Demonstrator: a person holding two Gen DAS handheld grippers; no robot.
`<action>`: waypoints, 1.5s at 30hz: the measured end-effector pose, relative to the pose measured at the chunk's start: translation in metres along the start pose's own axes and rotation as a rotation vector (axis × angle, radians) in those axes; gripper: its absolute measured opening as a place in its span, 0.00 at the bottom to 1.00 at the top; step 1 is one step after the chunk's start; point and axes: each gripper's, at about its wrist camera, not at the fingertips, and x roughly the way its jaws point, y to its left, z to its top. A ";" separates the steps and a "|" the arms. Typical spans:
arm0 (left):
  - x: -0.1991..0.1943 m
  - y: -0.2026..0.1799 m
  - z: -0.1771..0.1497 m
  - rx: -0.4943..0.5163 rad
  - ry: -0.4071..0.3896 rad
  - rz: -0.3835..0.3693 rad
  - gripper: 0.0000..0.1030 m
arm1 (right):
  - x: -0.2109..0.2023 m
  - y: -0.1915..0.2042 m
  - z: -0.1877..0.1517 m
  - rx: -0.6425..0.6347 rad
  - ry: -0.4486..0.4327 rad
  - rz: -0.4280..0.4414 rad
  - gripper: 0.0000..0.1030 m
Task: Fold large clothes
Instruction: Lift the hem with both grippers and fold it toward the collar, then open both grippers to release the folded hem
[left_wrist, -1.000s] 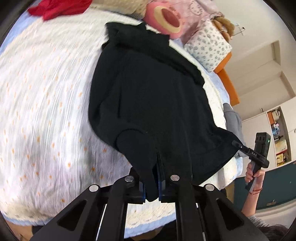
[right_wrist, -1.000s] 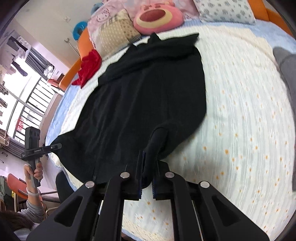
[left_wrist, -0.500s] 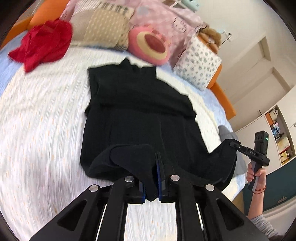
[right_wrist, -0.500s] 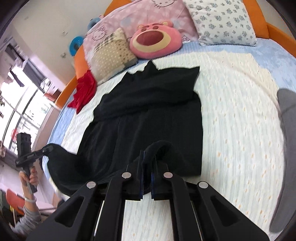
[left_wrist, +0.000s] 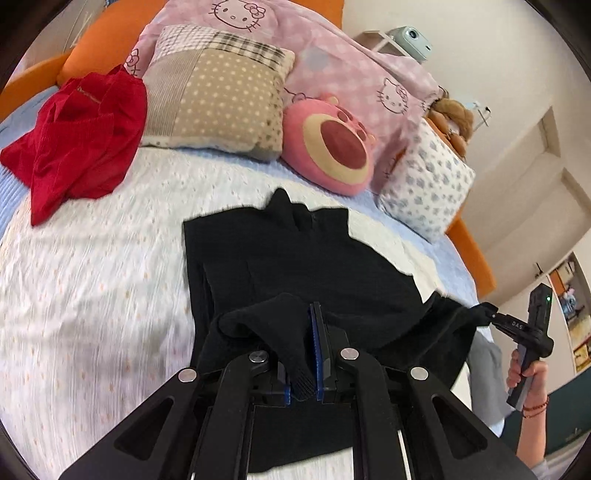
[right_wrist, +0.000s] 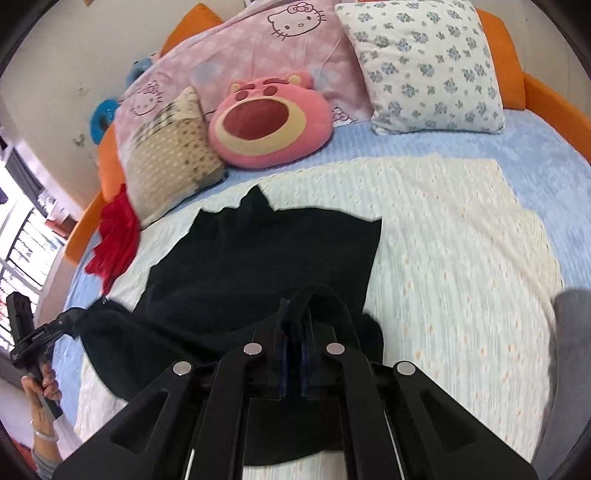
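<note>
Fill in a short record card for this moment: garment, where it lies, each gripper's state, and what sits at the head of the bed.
garment: black garment, far end flat, near hem lifted
surface: white spotted bedspread
left gripper: shut on the near hem
right gripper: shut on the near hem
head of bed: beige patchwork cushion, pink bear plush, floral pillow
other cloth: red garment, lying apart from the black one

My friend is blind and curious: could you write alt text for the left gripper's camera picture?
The left gripper pinches the hem of a black garment lying on a white bedspread, while the right gripper holds another corner at the far right. Behind lie a red garment, cushions and a pink bear plush.
</note>
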 end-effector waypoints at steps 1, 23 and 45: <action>0.005 0.001 0.005 0.000 -0.004 0.007 0.12 | 0.004 0.001 0.005 0.000 0.000 -0.003 0.05; 0.155 0.086 0.106 -0.259 -0.028 -0.009 0.13 | 0.173 -0.020 0.118 0.086 -0.033 -0.057 0.05; 0.252 0.160 0.094 -0.328 -0.016 -0.045 0.14 | 0.293 -0.033 0.105 0.035 -0.004 -0.212 0.05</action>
